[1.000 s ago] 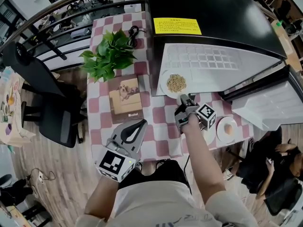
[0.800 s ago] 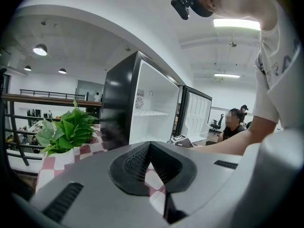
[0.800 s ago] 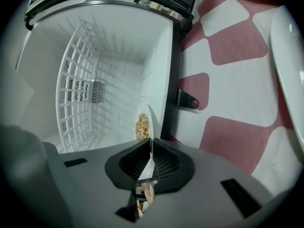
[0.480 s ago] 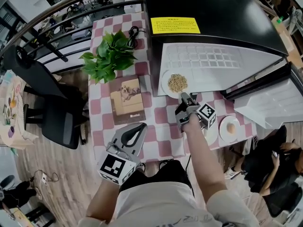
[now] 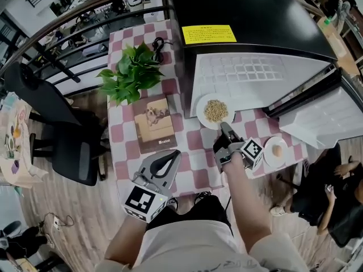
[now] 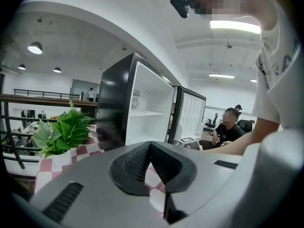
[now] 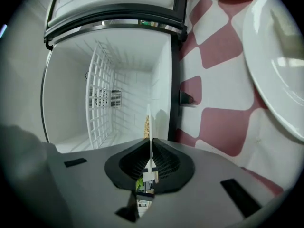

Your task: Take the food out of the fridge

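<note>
We drew plate point(image 5: 212, 111) farther out of fridge point(image 5: 249, 16). Right tongs point(image 5: 226, 128) clamped on rim; left tongs point(image 5: 168, 158) closed, empty. Removal looked nearly done.

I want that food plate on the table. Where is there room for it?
Most bare checked tablecloth lies near the front edge, right of the book, between the left gripper and the right gripper, which holds the food plate. Crowded: the corner by the small plate and fridge door.
</note>
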`<state>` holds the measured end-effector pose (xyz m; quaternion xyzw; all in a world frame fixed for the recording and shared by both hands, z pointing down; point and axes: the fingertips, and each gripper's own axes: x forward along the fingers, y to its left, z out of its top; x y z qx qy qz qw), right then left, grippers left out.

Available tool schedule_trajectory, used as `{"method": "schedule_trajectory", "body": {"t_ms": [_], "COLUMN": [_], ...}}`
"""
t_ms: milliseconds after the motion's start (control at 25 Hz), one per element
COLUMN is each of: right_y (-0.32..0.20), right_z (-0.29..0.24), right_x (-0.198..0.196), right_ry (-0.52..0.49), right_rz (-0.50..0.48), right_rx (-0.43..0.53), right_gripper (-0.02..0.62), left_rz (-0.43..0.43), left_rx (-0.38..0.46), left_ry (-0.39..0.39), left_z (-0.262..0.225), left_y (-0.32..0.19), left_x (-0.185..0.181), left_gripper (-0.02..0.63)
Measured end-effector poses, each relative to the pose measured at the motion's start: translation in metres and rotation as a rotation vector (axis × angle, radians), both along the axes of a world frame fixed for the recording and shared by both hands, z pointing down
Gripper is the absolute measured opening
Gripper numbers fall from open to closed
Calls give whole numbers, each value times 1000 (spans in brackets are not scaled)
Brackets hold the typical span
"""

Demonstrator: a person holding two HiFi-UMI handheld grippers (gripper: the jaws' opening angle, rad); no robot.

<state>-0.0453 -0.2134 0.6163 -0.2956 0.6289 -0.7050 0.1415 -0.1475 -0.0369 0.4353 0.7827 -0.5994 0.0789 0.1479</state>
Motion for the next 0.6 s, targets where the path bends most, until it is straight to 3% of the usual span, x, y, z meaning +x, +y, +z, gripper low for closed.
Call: {"method": "schedule_trajectory", "body": {"t_ms": [360, 600], "right_y": [68, 117], "right_z": [-7, 20], "right_x": [36, 65], "right_ry": [32, 71], "right_rz": [-17, 11], "right_rx": [43, -2], "right_gripper": [32, 32], "left_rz": [108, 195], "left_rx": [10, 9], "left_ry": [6, 16], "left_z": [-8, -9], "left_y": [9, 12], "left_x": [13, 28], "left_gripper": [2, 2]}}
